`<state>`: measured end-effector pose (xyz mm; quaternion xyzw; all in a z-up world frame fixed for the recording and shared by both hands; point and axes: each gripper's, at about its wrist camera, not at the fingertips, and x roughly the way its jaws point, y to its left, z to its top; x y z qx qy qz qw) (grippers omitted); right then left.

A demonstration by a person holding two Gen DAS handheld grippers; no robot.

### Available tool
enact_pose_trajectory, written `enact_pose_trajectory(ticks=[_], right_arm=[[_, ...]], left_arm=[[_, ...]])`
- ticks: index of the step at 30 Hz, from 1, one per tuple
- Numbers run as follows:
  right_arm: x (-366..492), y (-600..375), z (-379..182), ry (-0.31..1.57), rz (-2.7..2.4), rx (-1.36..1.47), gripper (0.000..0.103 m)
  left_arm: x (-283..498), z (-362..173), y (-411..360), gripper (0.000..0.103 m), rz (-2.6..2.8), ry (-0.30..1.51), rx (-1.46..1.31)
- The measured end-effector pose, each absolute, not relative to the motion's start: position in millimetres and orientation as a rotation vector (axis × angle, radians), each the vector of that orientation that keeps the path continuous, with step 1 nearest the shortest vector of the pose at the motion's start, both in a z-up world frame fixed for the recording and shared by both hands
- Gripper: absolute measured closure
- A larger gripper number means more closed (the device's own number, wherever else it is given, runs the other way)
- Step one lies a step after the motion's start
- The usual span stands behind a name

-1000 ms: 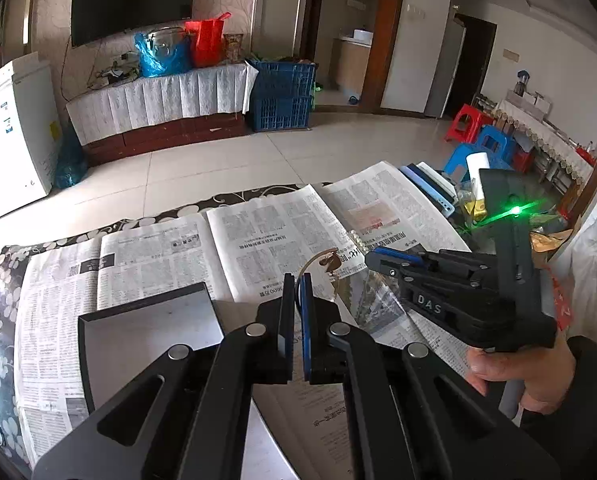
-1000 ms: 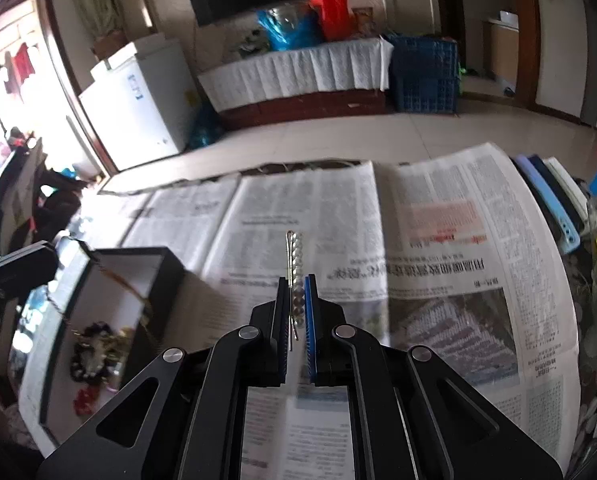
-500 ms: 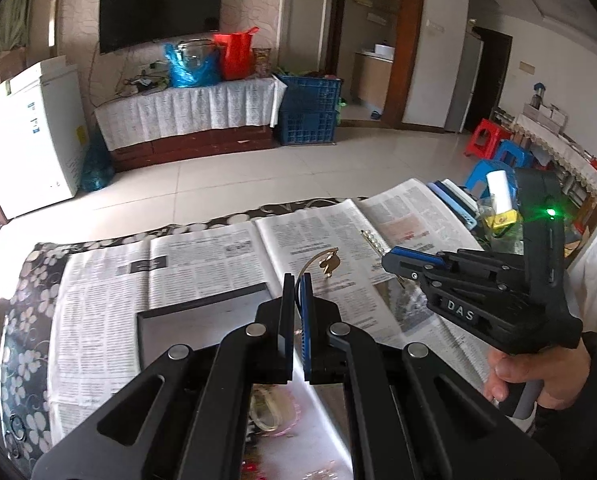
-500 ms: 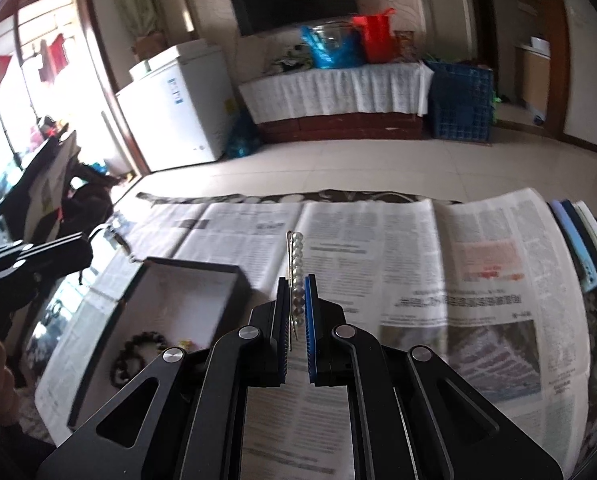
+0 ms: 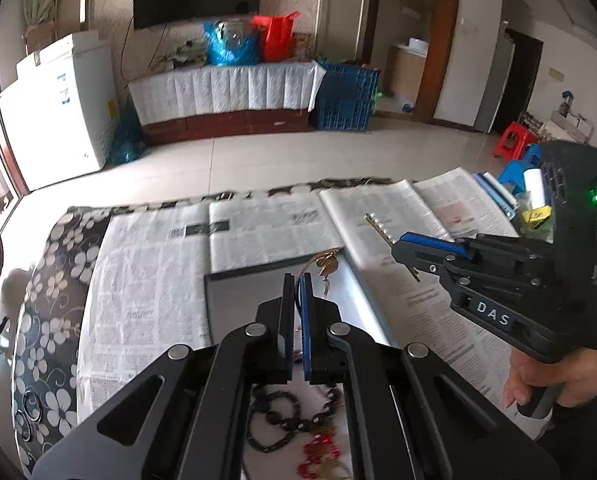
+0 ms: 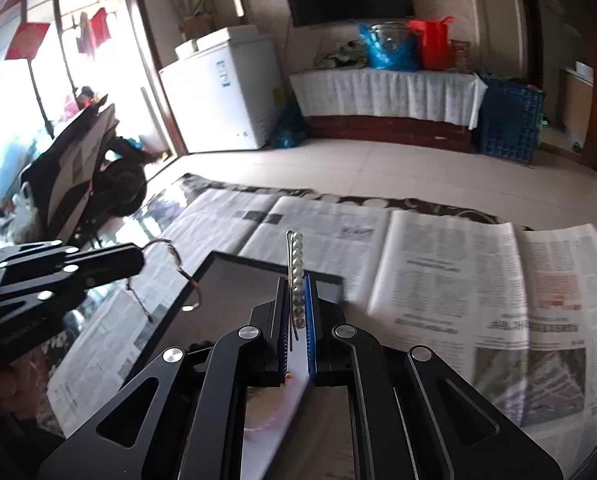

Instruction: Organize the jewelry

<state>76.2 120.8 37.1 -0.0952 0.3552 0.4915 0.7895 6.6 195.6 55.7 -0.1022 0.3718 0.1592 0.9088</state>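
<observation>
Between our two tools, over the table's (image 5: 58,264) left half, we've got the left hand-held gripper (image 5: 296,292) clamped on a gold hoop earring (image 5: 326,262) and the right hand-held gripper (image 6: 297,300) clamped on a pearl hairpin (image 6: 296,268). Below sits the open black box (image 6: 234,280), dark bead bracelet (image 5: 276,420) already inside. We'd judge both pieces remain to be dropped in.

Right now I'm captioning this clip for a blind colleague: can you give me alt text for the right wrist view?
The right gripper pinches a pearl hairpin upright above an open black box on a table covered in newspaper. At the left edge, the left gripper holds a thin gold hoop beside the box.
</observation>
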Motion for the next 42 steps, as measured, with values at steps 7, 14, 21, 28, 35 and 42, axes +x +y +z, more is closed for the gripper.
enact_pose_trajectory(ticks=[7, 14, 21, 28, 35, 42], right_arm=[[64.5, 150.9, -2.0, 0.854, 1.065, -0.314, 0.095], [56.8, 163.3, -29.9, 0.927, 1.071, -0.411, 0.094], [63.6, 144.7, -2.4, 0.885, 1.081, -0.342, 0.088], [63.7, 119.6, 15.6, 0.870, 1.085, -0.321, 0.068], [26.1, 91.0, 38.9, 0.802, 1.141, -0.374, 0.038], [-12.5, 62.1, 45.2, 0.768, 1.182, -0.432, 0.025]], left_arm=[[8.9, 16.1, 215.5, 0.100, 0.349, 0.864, -0.252], [11.5, -10.1, 229.5, 0.098, 0.380, 0.946, -0.279], [2.5, 1.3, 222.8, 0.046, 0.394, 0.927, -0.254], [-19.2, 19.3, 207.5, 0.026, 0.397, 0.897, -0.233], [-56.8, 39.6, 170.0, 0.009, 0.381, 0.848, -0.213], [-93.9, 47.2, 134.1, 0.005, 0.375, 0.812, -0.203]])
